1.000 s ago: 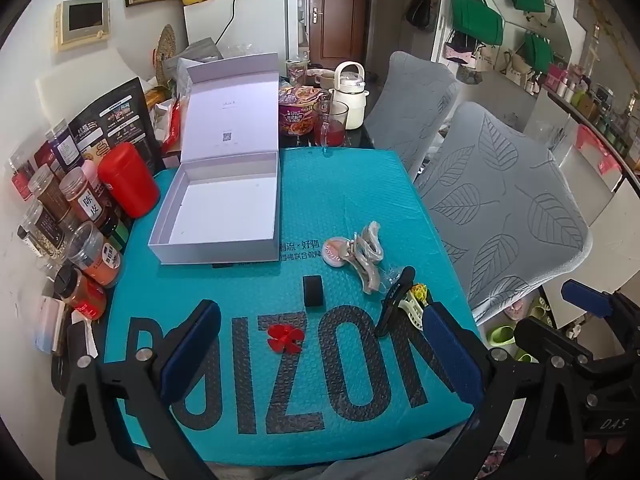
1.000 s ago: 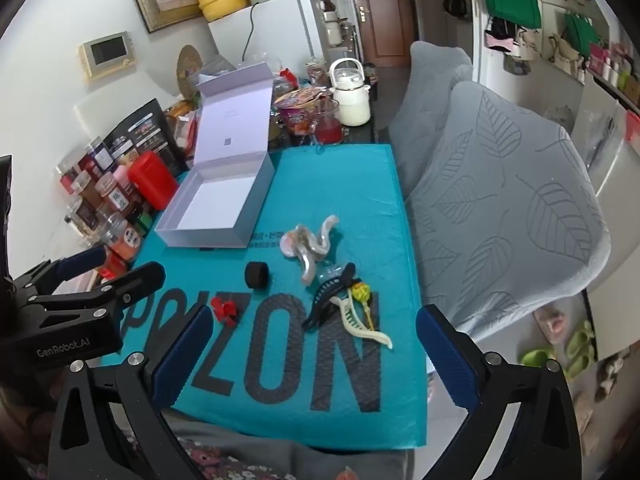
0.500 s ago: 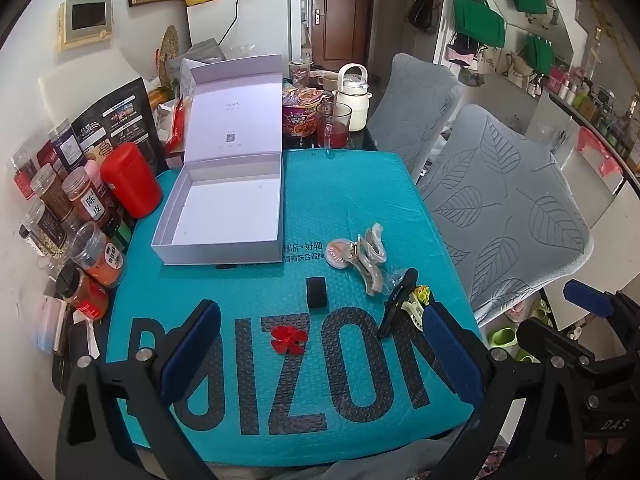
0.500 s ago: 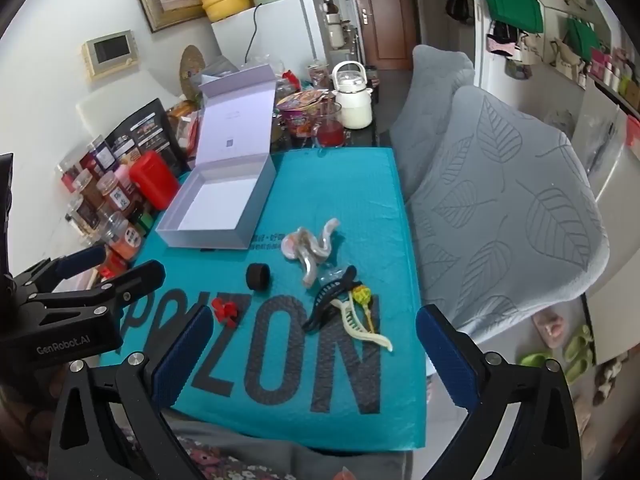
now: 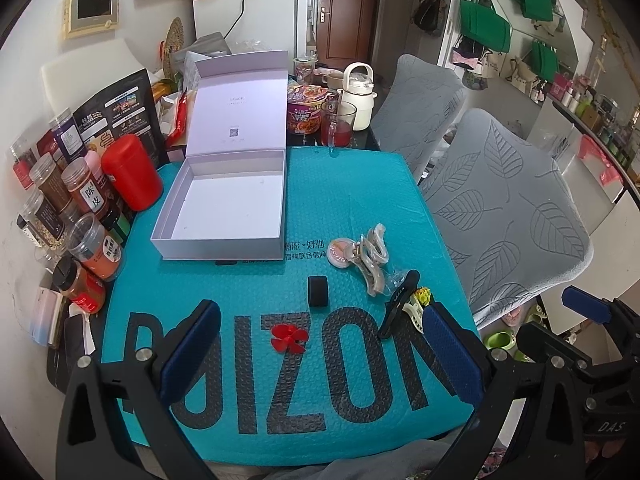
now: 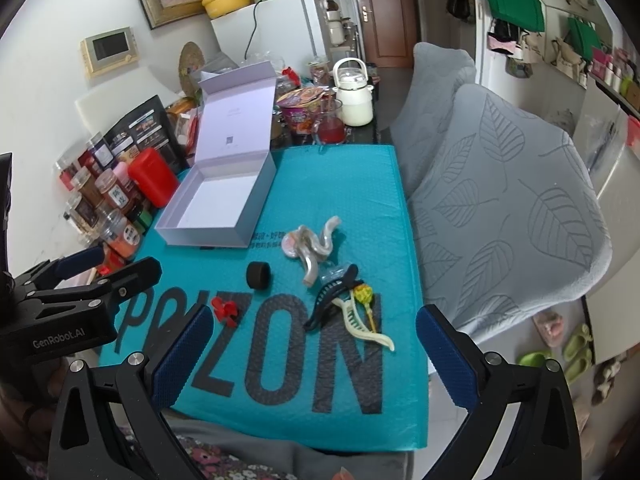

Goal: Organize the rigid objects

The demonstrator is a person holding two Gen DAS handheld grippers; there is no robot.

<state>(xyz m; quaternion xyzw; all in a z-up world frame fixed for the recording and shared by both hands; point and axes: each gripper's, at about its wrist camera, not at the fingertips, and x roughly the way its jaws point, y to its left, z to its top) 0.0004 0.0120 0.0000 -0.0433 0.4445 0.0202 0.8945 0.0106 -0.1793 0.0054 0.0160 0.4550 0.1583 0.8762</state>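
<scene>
Both claws, left (image 5: 320, 354) and right (image 6: 308, 354), gape empty over a teal mat (image 5: 344, 184), a white box (image 5: 224, 208) at eleven o'clock, chairs (image 5: 508, 204) at two.

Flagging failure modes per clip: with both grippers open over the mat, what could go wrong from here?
The black claw clip, cream clip and yellow-topped pin overlap, so grabbing one may drag the others. The red flower clip is small and flat, easy to miss. The open box is light; a bump could shift it.

Matt paperboard box (image 5: 224, 204); dimpled plastic bubble mat (image 5: 344, 184).
</scene>
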